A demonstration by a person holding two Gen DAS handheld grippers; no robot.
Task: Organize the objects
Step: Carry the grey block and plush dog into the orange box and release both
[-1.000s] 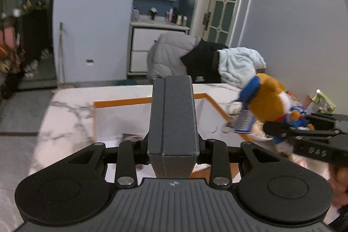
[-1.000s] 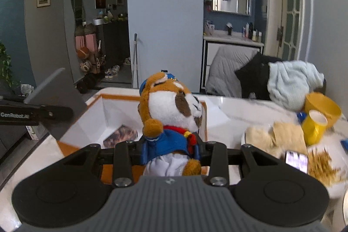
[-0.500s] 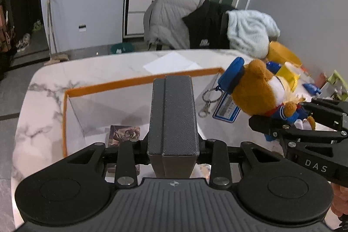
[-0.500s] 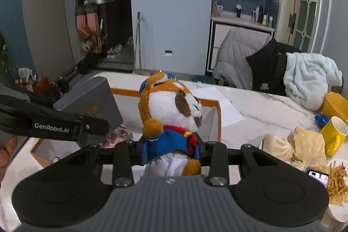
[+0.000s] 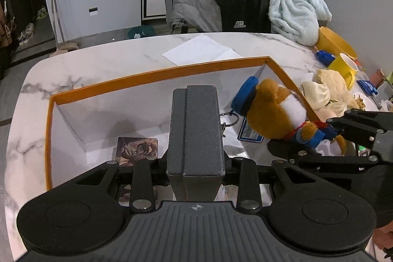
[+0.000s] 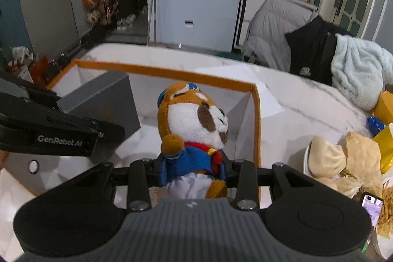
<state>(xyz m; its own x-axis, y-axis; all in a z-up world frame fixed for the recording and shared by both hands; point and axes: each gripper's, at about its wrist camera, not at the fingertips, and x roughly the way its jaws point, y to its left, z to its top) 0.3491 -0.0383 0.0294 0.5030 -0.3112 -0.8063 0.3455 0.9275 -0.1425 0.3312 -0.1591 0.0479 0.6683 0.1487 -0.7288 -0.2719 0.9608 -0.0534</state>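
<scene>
Dropped both loads over the orange-rimmed box (image 5: 157, 75): left gripper (image 5: 195, 163) clamped on grey case (image 5: 195, 129), right gripper (image 6: 194, 171) clamped on plush toy (image 6: 194, 122). Ready to release inside.

One orange-rimmed box (image 5: 157, 75) stands on the surface (image 5: 103, 60). Over it hang one grey case (image 5: 195, 129) and one plush toy (image 5: 277, 112). Inside the box lie one picture card (image 5: 137, 147) and one blue-edged card (image 5: 249, 133) on one key ring (image 5: 228, 118). One white sheet of paper (image 5: 199, 49) lies at the far edge. Near the right edge stand one yellow mug (image 5: 343, 66), one yellow bowl (image 5: 335, 44) and one phone (image 6: 371, 206). Two grippers (image 5: 196, 171) (image 6: 194, 174) are in view.
</scene>
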